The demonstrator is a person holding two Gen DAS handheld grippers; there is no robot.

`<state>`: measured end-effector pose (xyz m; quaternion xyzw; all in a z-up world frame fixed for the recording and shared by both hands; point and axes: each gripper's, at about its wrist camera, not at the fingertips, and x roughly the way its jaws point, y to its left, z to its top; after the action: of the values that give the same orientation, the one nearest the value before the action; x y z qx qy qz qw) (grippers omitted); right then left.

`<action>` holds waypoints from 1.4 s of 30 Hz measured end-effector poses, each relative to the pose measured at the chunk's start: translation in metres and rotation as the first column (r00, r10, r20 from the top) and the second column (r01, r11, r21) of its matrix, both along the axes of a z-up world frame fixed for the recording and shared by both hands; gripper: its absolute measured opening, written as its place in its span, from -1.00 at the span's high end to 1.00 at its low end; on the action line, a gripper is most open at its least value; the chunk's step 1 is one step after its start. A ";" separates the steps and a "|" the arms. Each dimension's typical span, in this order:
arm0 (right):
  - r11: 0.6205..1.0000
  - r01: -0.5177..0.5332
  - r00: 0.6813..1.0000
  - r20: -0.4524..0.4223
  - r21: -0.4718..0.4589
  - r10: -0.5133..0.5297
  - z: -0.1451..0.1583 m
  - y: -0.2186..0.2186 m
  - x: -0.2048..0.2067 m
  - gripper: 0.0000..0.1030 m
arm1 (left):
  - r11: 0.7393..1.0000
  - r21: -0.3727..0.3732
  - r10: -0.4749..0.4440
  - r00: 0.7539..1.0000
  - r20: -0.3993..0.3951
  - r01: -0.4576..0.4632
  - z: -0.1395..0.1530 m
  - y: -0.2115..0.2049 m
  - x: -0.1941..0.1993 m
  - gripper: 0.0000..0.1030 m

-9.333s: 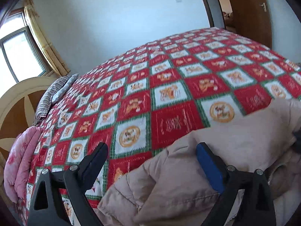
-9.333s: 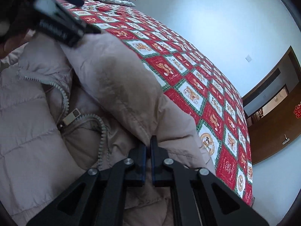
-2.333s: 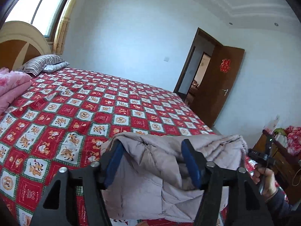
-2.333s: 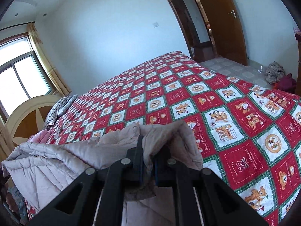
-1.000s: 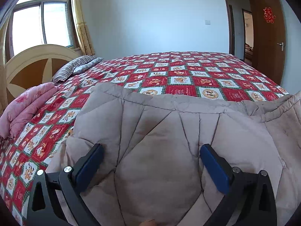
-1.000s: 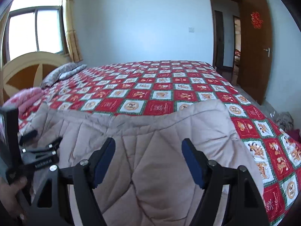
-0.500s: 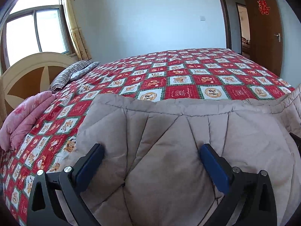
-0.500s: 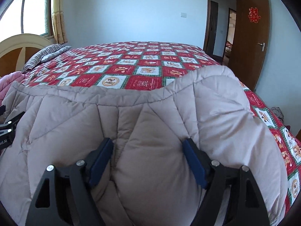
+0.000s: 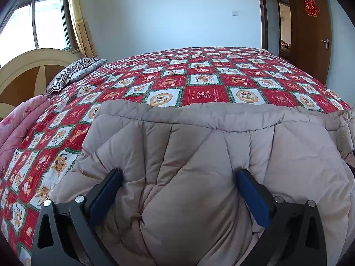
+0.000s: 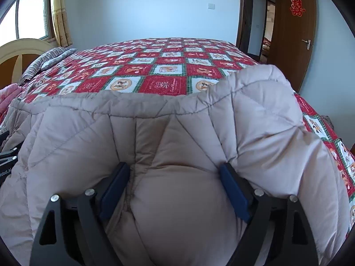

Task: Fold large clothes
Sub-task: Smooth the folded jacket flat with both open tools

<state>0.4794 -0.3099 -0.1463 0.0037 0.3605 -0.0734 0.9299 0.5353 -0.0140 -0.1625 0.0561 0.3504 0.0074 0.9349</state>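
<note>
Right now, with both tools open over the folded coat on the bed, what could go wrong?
1. The puffy beige coat bulges between the blue pads of the right tool, whose jaws are opening; the fabric may catch when it pulls back.
2. The same applies to the left tool.
3. The coat's right corner stands raised and may spring open over the quilt.

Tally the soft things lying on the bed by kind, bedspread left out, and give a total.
Padded beige coat: 1
Striped pillow: 1
Folded pink quilt: 1
Total: 3
</note>
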 end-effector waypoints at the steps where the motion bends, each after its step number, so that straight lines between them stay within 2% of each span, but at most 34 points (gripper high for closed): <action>1: 1.000 0.001 1.000 -0.007 -0.006 -0.001 -0.001 0.001 0.002 -0.69 | 1.000 -0.001 0.000 1.000 -0.002 0.000 -0.001 0.000 0.000 -0.99; 13: 0.998 0.014 0.999 -0.047 -0.053 -0.016 -0.007 0.006 0.009 -0.73 | 1.000 -0.011 0.001 1.000 -0.028 -0.001 -0.007 0.001 0.006 -0.99; 17: 0.997 0.023 0.998 -0.064 -0.075 -0.028 0.000 0.009 0.008 -0.71 | 1.000 -0.004 0.003 1.000 -0.030 -0.003 -0.008 0.000 0.006 -0.99; 19: 0.995 0.054 0.998 -0.034 -0.088 -0.057 0.015 0.017 -0.003 -0.69 | 1.000 -0.006 0.003 1.000 -0.027 -0.003 -0.007 0.001 0.005 -0.99; 20: 0.997 0.049 0.999 0.015 -0.066 -0.048 0.025 0.025 -0.014 -0.69 | 1.000 -0.007 0.002 0.999 -0.032 -0.002 -0.007 0.001 0.006 -0.99; 21: 0.998 0.032 0.998 0.054 -0.059 -0.029 0.035 0.036 -0.023 -0.69 | 1.000 -0.008 0.000 0.999 -0.041 0.000 -0.006 0.002 0.007 -0.99; 23: 0.997 -0.023 0.997 0.071 -0.074 0.028 0.042 0.060 -0.035 -0.70 | 1.000 0.008 0.011 0.998 -0.061 -0.010 0.005 0.004 0.003 -0.98; 25: 0.994 -0.065 0.993 0.093 -0.082 0.073 0.043 0.078 -0.043 -0.70 | 0.999 0.006 0.034 0.999 -0.020 -0.034 0.026 0.009 -0.017 -0.98; 27: 0.990 -0.088 0.988 0.116 -0.113 0.101 0.039 0.087 -0.045 -0.70 | 1.000 -0.023 0.014 0.997 0.078 -0.013 0.047 0.018 -0.046 -0.98; 28: 0.986 -0.092 0.989 0.101 -0.139 0.106 0.032 0.091 -0.042 -0.70 | 1.000 -0.012 0.011 0.992 0.124 -0.009 0.054 0.023 -0.057 -0.98; 30: 0.989 -0.098 0.993 0.058 -0.114 0.105 0.017 0.087 -0.032 -0.70 | 0.998 0.049 0.037 0.984 0.174 -0.046 0.058 0.032 -0.067 -0.98; 32: 0.991 -0.090 0.995 0.043 -0.095 0.094 0.006 0.083 -0.027 -0.76 | 0.992 0.090 0.076 0.985 0.155 -0.090 0.049 0.042 -0.060 -0.98; 35: 0.991 -0.087 0.995 0.035 -0.103 0.091 0.000 0.084 -0.026 -0.80 | 0.991 0.071 0.113 0.992 0.063 -0.117 0.022 0.051 -0.044 -0.98; 39: 0.992 -0.084 0.996 0.016 -0.090 0.085 -0.006 0.081 -0.024 -0.84 | 0.989 0.081 0.120 0.989 0.082 -0.127 0.004 0.045 -0.043 -0.98; 42: 0.992 -0.080 0.997 0.004 -0.098 0.081 -0.009 0.083 -0.022 -0.86 | 0.991 0.040 0.128 0.990 0.061 -0.130 -0.003 0.050 -0.040 -0.99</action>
<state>0.4577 -0.2268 -0.1552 -0.0563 0.3528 -0.0534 0.9325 0.4952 0.0359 -0.1653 0.0537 0.3257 0.0772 0.9408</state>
